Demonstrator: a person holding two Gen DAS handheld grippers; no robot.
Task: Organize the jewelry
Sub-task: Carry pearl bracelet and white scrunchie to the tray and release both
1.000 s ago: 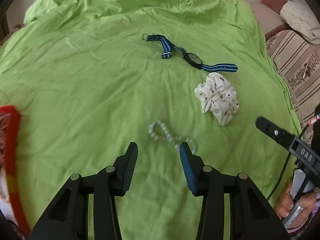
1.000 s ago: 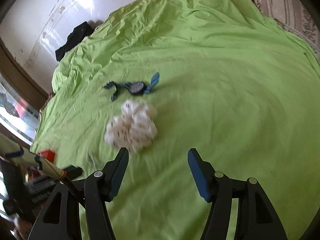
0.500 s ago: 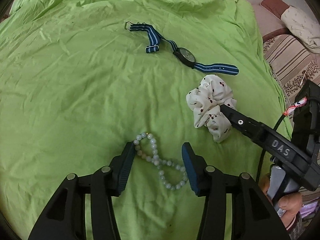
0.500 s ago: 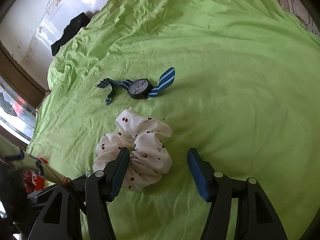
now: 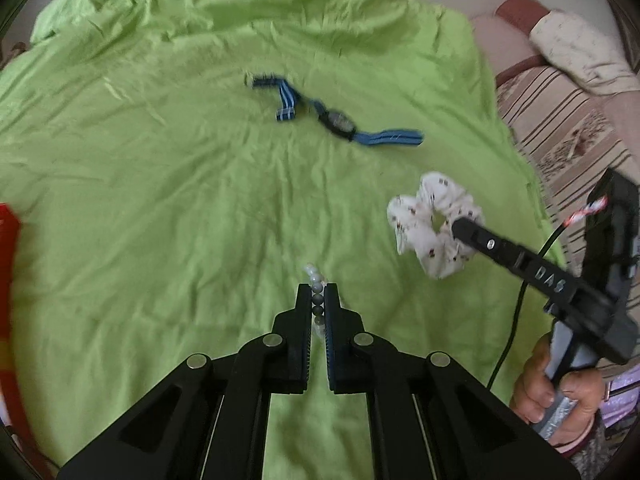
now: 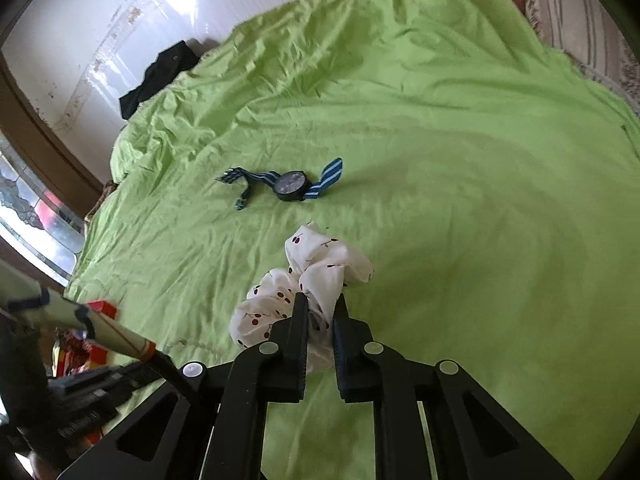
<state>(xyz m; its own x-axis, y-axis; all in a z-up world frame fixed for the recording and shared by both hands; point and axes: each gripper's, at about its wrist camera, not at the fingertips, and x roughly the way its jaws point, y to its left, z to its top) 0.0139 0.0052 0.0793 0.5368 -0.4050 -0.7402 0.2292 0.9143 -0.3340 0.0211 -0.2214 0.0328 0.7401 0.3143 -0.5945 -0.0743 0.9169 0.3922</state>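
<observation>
Green sheet (image 5: 160, 200) is covering the whole work surface, wrinkled but soft. At the far left edge of the left wrist view a red item (image 5: 8, 232) is peeking in, cut off by the frame; we can't tell what it is.

We are holding the left gripper (image 5: 318, 300) clamped on the bead bracelet (image 5: 316, 280). Its jaws have just been closing, and the beads are sitting pinched between the pads, with a few poking out past the tips. We are gripping it mid-strand, probably so the loop hangs evenly when lifted.

Further up the sheet the blue striped watch (image 5: 336, 120) is lying flat and untouched, well apart from both grippers.

To the right we are holding the right gripper (image 6: 320, 312) closed on the white cherry-print scrunchie (image 6: 320, 264); its jaws have also just been closing. The fabric is bunching between the pads while the rest is flopping out ahead. A hand (image 5: 552, 396) is wrapping the handle at the lower right.

Room: open sheet is lying on all sides of both grasps, with nothing to snag. The sheet's right edge is running near the scrunchie, with a striped cushion (image 5: 560, 120) beyond it. No box or tray is showing, so we are judging the drop-off spot to be out of frame.
</observation>
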